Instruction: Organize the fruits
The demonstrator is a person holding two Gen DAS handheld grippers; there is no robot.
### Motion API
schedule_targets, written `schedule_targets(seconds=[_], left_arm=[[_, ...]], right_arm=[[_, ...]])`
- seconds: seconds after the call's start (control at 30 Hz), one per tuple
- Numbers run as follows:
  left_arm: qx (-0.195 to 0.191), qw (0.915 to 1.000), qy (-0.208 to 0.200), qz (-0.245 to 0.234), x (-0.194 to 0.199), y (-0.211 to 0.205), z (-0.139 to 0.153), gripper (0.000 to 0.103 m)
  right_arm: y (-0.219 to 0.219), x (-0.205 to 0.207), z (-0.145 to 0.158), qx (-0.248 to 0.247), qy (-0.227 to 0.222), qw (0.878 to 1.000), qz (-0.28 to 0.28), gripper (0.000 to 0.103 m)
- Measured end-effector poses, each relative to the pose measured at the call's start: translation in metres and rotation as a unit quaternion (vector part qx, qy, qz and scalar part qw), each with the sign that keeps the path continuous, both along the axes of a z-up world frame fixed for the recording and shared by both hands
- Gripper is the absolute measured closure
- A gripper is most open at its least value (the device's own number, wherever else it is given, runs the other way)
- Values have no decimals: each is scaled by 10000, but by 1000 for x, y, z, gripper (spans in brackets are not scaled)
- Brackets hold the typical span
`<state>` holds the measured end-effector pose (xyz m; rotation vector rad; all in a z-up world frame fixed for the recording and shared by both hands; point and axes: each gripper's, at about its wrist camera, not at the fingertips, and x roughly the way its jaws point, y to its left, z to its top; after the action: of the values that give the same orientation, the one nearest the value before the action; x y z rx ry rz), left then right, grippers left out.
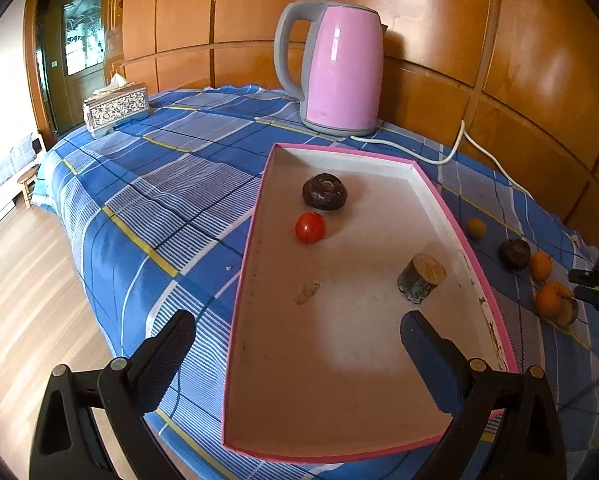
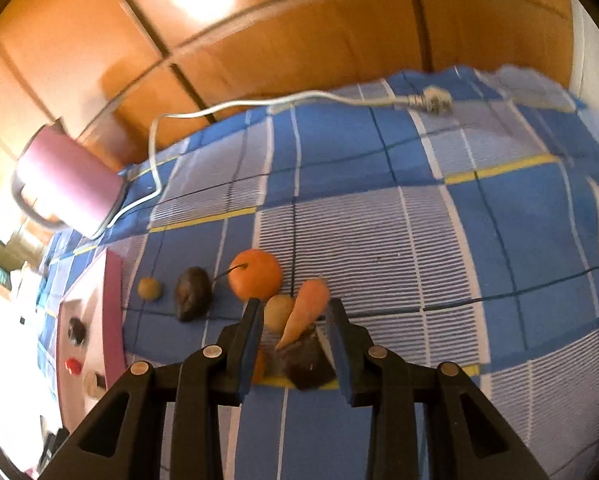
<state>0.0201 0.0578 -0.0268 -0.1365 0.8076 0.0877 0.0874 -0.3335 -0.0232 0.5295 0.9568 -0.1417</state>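
Right now the left gripper (image 1: 295,320) is hanging over the near end of a pink box (image 1: 255,216). Its fingers are spread wide apart and are holding nothing. The box is lying flat on the surface, which is wearing a blue checked cloth (image 1: 159,184). Inside the box, a short brown stump (image 1: 421,282) is sitting just past the right finger. Farther in, a red tomato (image 1: 310,227) is resting near the left wall. A dark round fruit (image 1: 324,191) is sitting just behind it.

Over on the cloth, to the right of the box, the right gripper (image 2: 294,305) is pointing down at a little pile of food. Its fingers are standing close together. A dark chunk (image 2: 309,368) and the thin end of a carrot (image 2: 305,312) are lying between them. I cannot tell if the fingers are pinching anything, because the picture is blurry. A pale ball (image 2: 278,312) is sitting beside the carrot. Just past it, an orange (image 2: 255,280) is lying on the cloth. Then come a dark lump (image 2: 192,293) and a small yellow fruit (image 2: 150,289), in a row going toward the box.

Far back, a pink kettle (image 1: 341,68) is standing by the wooden wall. Its white cord (image 1: 451,152) is trailing over the cloth. A tissue box (image 1: 115,108) is sitting at the far left corner.
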Motion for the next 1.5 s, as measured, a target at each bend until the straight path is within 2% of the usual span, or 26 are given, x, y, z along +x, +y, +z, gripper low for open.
schedule_targets(seconds=[0.17, 0.33, 0.37, 0.4, 0.6, 0.77, 0.97, 1.07, 1.13, 1.23, 1.4, 1.5], left_arm=[[18, 9998, -67, -169, -1, -5, 1, 0], [-18, 9997, 52, -250, 1, -8, -3, 0], [-22, 9997, 54, -252, 1, -8, -3, 0], [-18, 9997, 39, -254, 1, -8, -3, 0], [153, 9987, -129, -469, -3, -18, 2, 0], [68, 9976, 12, -693, -4, -25, -1, 0], [-43, 9941, -4, -1084, -9, -38, 1, 0], [-115, 9934, 47, -1140, -9, -39, 1, 0], [-195, 9916, 55, -1279, -9, -42, 1, 0], [-253, 9861, 14, -1642, -13, -53, 3, 0], [-309, 9808, 3, -1925, -15, -63, 4, 0], [-434, 9796, -60, -1959, -13, -60, 6, 0]], right_arm=[[-10, 18, -22, 414, 316, 9986, -118, 70], [-11, 23, -33, 687, 327, 9970, -152, 70], [-12, 24, -34, 750, 296, 9966, -187, 72], [-12, 24, -34, 775, 272, 9964, -210, 82], [-14, 12, -17, 650, -117, 9977, -173, 82], [-4, 6, 3, 252, -356, 9990, 50, 82], [4, 2, 10, 279, -495, 9981, 230, 85], [17, 2, 15, 16, -568, 9975, 428, 85], [19, 2, 15, -59, -560, 9974, 460, 87], [15, 4, 9, 88, -479, 9979, 433, 87], [8, 16, -8, 145, -143, 9988, 450, 87], [5, 22, -14, 228, -11, 9986, 469, 79]])
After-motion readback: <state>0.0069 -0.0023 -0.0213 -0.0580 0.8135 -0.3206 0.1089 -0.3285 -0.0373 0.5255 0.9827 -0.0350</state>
